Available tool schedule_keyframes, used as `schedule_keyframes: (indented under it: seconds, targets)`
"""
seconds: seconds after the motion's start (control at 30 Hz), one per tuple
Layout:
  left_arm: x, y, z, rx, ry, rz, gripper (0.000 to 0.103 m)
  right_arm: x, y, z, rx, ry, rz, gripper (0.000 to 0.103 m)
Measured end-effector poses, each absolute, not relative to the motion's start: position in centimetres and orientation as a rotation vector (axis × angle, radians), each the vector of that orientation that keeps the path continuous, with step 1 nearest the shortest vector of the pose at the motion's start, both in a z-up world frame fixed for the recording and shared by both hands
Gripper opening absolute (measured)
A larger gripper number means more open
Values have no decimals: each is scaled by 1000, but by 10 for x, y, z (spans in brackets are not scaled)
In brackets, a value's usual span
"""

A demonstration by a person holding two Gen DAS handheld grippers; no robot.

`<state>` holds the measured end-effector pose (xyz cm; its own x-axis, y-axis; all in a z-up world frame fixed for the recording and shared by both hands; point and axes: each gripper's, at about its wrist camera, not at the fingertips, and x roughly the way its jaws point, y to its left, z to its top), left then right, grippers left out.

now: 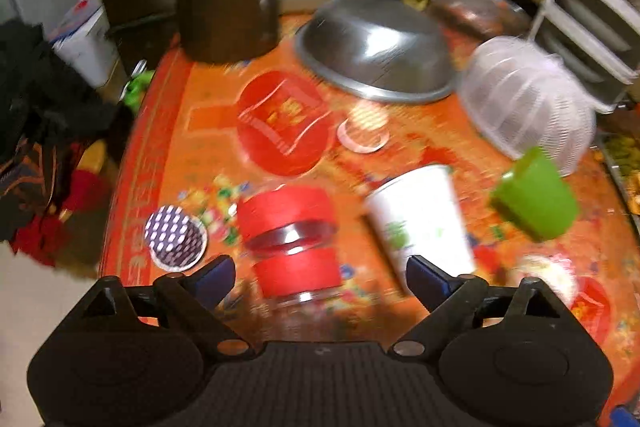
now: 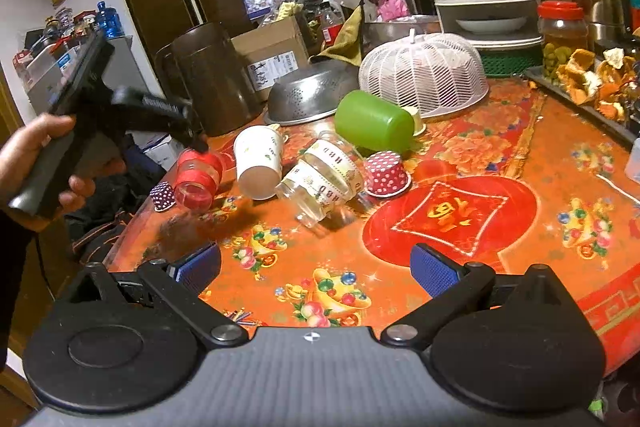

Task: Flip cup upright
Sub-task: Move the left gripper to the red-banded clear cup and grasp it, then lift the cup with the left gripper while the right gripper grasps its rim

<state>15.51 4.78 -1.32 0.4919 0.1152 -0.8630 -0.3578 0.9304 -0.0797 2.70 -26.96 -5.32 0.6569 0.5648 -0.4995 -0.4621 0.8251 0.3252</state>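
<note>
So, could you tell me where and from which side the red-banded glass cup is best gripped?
Probably across its middle, on the red bands. The red-banded glass cup lies on its side on the table, directly ahead of the open left gripper. Coming from above with fingers straddling the round body looks best, since the white paper cup lies close beside it.

Table: carries all the cups, the bowl and the cover.
Front row, right wrist view: banded glass leftmost, paper cup beside it, taped jar next, all lying on their sides.
Behind the jar: tumbler on its side.
Farther back: metal bowl left, mesh cover right, both overturned.
</note>
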Motion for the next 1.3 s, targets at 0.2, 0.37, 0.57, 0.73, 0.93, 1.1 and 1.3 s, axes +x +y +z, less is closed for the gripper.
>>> schedule_keyframes:
  seconds: [0.2, 0.37, 0.57, 0.73, 0.93, 1.1, 1.3]
  targets:
    - [168, 61, -32, -300, 1048, 321, 87, 22, -265, -51, 164, 615, 609, 102]
    - [171, 64, -43, -319, 1065, 329, 79, 22, -267, -50, 169, 620, 591, 102]
    - [169, 67, -49, -325, 1081, 315, 62, 23, -261, -48, 170, 623, 583, 102]
    - [150, 65, -36, -294, 1049, 273, 62, 21, -254, -46, 160, 621, 588, 102]
    - [71, 36, 4, -241, 935, 111, 62, 20, -259, -49, 184, 622, 562, 102]
    - [3, -13, 3, -253, 902, -67, 62, 22, -275, -59, 245, 673, 495, 102]
    - [-16, -54, -40, -357, 950, -182, 62, 19, -285, -67, 267, 745, 444, 102]
